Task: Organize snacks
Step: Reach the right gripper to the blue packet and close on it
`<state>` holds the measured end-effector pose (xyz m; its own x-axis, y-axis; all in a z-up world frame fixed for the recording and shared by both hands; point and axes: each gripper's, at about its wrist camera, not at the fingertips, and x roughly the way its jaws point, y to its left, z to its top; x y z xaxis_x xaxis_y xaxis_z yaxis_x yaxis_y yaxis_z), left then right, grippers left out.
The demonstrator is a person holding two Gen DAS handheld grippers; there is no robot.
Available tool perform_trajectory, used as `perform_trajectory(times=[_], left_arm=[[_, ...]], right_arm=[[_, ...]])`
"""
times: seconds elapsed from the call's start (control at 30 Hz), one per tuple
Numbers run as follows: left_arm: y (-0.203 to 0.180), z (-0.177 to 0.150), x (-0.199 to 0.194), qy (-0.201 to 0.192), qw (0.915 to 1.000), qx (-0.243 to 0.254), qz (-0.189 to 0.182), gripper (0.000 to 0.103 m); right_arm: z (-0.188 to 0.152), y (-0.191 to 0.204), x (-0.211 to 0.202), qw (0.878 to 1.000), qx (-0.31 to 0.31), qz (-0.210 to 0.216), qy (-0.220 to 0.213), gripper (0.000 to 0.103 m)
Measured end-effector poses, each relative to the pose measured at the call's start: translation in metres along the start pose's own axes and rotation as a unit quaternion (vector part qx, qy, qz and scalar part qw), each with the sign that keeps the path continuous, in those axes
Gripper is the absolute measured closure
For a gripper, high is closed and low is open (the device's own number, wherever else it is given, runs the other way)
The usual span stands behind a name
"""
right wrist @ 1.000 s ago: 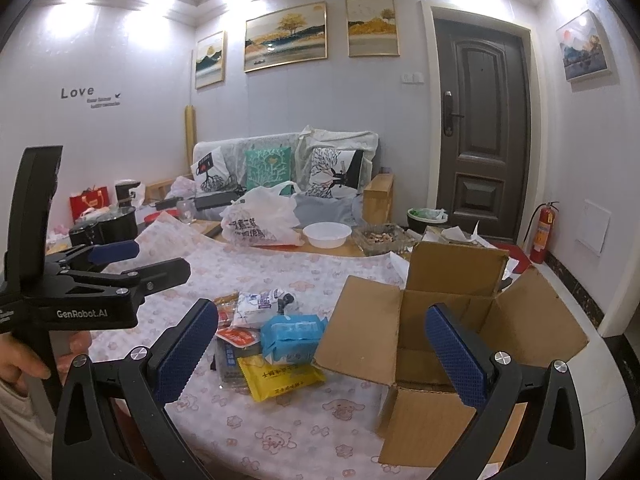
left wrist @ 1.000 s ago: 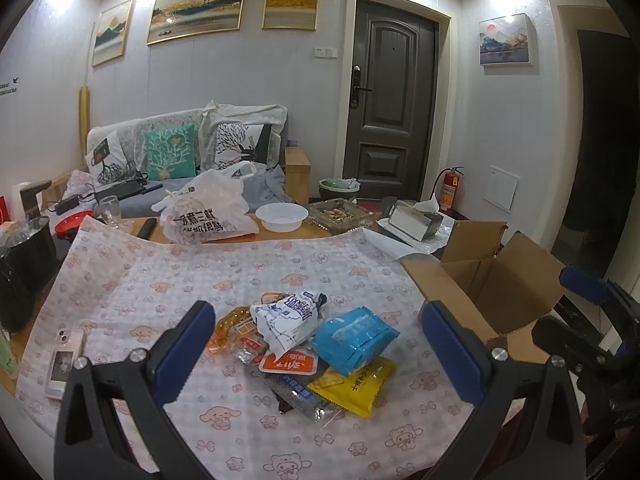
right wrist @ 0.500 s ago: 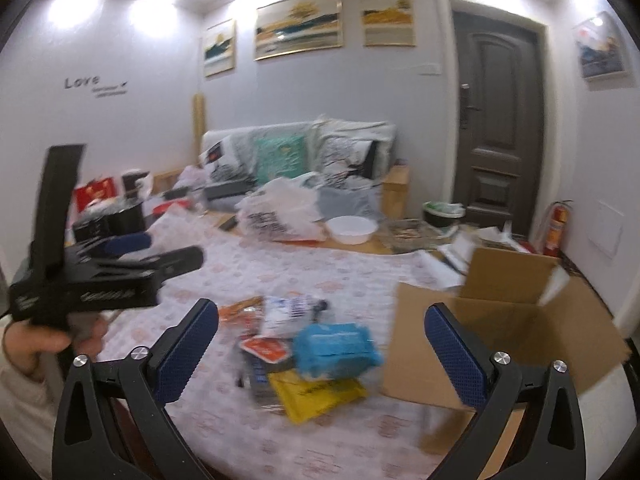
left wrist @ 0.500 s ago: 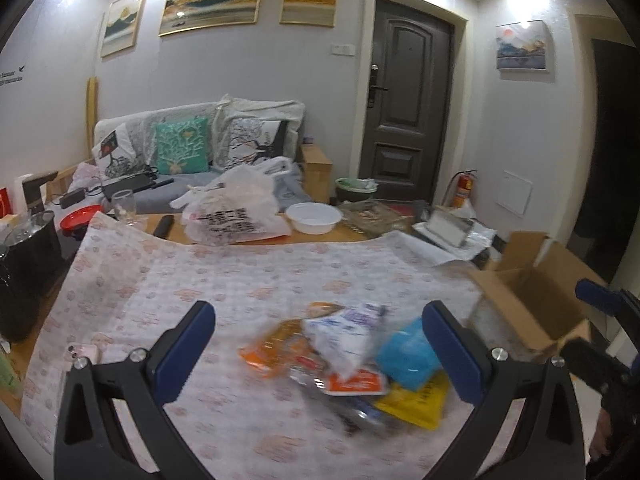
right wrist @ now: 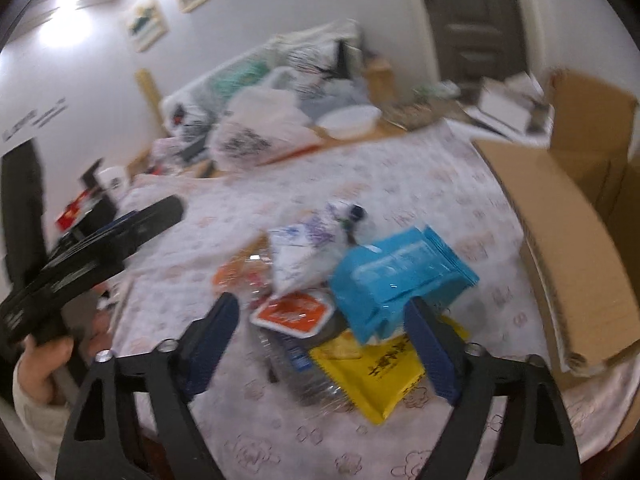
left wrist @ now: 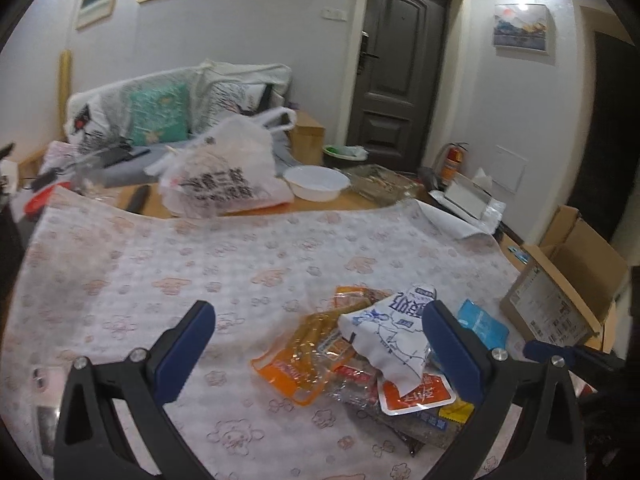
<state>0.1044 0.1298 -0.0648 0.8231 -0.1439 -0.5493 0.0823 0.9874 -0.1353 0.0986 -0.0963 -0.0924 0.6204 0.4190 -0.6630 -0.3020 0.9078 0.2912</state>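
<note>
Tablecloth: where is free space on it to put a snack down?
The tablecloth is bare between the white plastic bag and the snack pile, and left of the pile. Between pile and cardboard box it is crowded.

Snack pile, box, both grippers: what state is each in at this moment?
Left gripper: open, empty.
Right gripper: open, jaws just narrowed, nothing pressed.
Cardboard box: flaps open.
Blue packet: on top of the pile.
Yellow packet: flat on the cloth.
</note>
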Motion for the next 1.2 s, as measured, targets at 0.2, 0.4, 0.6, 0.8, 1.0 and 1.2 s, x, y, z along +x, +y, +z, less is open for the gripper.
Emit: perform_trajectory(times=[0.2,0.4,0.6,0.8,1.0,1.2], left_arm=[[0.0,-0.009,0.022,0.018,0.9984,0.005,-0.053,0.001],[0.004,-0.019,0.043,0.045,0.9962,-0.007,-0.074,0.001],[0.01,-0.02,0.046,0.045,0.9953,-0.022,-0.083,0.001],[0.012,-0.02,0.044,0.045,0.9947,-0.029,-0.088,0.001],[0.016,-0.02,0.047,0.054,0.9942,-0.044,-0.083,0.001],[0.019,-0.019,0.045,0.06,0.991,-0.06,-0.104,0.001]], right_arm=[[0.015,-0.019,0.038,0.997,0.048,-0.054,0.018,0.01],[0.034,-0.026,0.062,0.993,0.052,-0.11,0.009,0.009],[0.039,-0.026,0.081,0.989,0.028,-0.145,0.012,0.009],[0.03,-0.03,0.079,0.985,-0.011,-0.169,0.028,0.009],[0.029,-0.035,0.067,0.987,0.005,-0.16,0.033,0.009],[0.025,-0.04,0.091,0.985,0.001,-0.161,0.061,0.04]])
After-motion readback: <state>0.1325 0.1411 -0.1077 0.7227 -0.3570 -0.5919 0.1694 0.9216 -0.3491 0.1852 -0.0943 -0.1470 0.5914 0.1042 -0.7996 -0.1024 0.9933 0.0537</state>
